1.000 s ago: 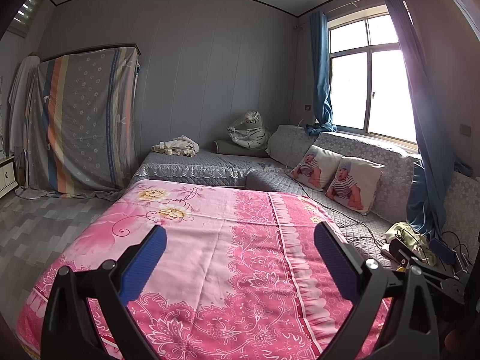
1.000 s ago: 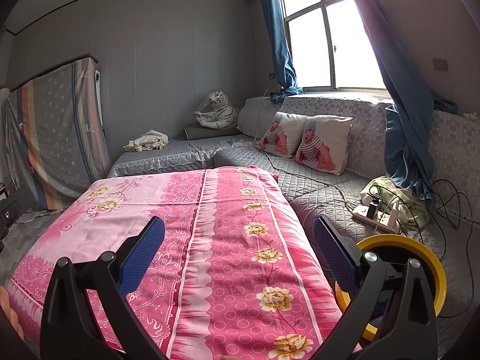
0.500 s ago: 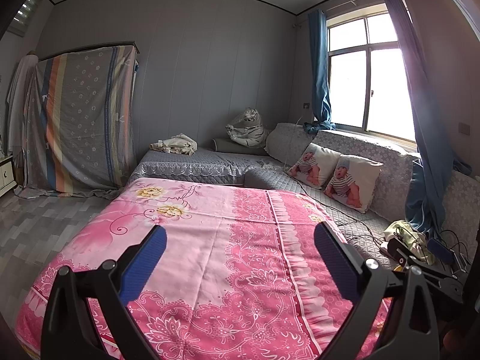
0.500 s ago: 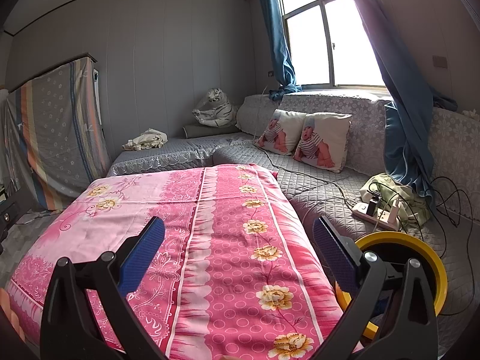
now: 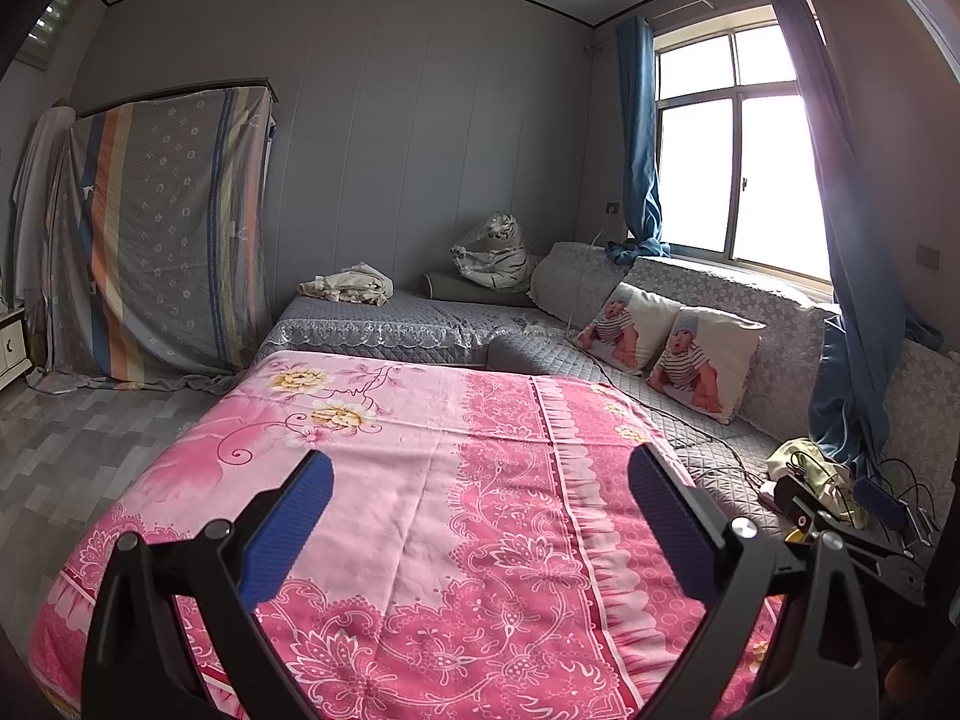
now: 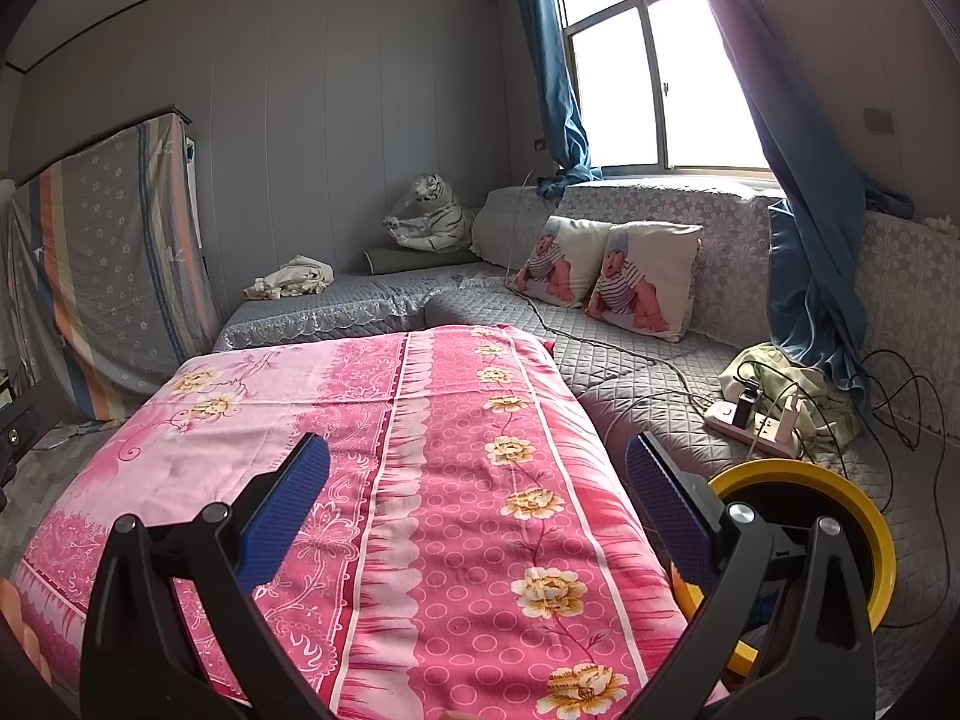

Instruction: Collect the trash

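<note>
Both sets of tongs are held wide apart and empty above the near end of the pink sheet (image 5: 432, 516): the left tongs (image 5: 480, 510) over its middle, the right tongs (image 6: 477, 507) nearer its right edge. Just behind the right tongs' right finger a yellow-rimmed bin (image 6: 864, 516) is seen on the grey sofa (image 6: 630, 384), probably the place for trash. No trash can be made out on the sheet; the crumpled cloth (image 5: 351, 288) on the far sofa may be a candidate, though that cannot be told. The step is judged to be a search, best done by sweeping the views slowly. Open room is offered over the sheet and the floor (image 5: 90, 438) at left; at right, the cables (image 6: 888, 396) and power strip (image 6: 750, 420) should be avoided.
</note>
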The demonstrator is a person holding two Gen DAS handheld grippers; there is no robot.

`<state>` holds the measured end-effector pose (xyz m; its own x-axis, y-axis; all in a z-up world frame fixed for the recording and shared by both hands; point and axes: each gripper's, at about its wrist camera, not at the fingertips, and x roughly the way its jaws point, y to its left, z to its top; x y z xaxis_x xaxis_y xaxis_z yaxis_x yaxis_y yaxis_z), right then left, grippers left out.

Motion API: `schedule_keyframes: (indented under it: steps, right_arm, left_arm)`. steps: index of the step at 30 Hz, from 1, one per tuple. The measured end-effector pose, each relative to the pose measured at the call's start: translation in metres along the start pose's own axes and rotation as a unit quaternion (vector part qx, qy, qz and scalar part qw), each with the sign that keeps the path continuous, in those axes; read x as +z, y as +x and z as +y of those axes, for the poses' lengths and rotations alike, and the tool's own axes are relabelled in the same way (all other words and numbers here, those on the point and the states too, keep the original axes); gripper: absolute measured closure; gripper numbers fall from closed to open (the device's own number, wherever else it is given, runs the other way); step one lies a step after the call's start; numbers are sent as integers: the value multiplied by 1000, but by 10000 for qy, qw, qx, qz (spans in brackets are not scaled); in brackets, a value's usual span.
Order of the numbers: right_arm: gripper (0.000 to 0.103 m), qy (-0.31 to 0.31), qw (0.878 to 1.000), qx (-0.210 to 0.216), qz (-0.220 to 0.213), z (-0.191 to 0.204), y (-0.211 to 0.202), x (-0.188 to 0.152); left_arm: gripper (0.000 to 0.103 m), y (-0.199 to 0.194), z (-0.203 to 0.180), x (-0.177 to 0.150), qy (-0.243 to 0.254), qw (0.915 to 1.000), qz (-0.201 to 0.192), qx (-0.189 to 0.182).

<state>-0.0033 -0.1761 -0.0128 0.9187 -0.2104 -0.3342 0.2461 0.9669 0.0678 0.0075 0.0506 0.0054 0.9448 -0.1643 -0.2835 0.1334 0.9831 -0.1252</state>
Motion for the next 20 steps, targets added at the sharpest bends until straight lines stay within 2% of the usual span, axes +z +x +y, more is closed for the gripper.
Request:
schedule_keyframes:
  steps: [20]
  right_arm:
    - [8,-2,10000,5,31,1,1,-1]
  left_arm:
    - [8,1,1,-2,-32,10000,-28,-12]
